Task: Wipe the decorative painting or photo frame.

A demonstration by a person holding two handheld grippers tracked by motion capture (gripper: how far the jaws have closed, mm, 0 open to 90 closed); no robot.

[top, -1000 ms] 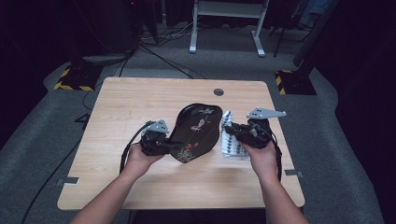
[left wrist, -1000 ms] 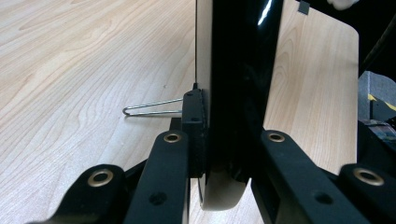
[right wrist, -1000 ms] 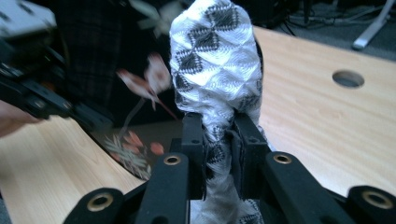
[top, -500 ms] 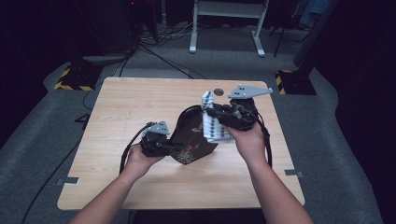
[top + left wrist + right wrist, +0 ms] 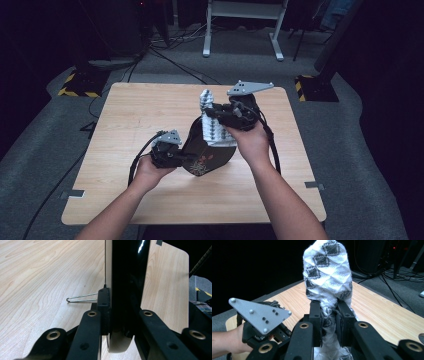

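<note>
One dark plate stands on edge on the wooden table, just inside the table's near half. The left gripper, on the plate's left, has its jaws clamped on the plate's rim. Behind the plate and above it, the right gripper has its jaws clamped on one white, grey-patterned cloth, which hangs down against the plate's upper side. Beyond the plate, the table lies open to its far edge.
</note>
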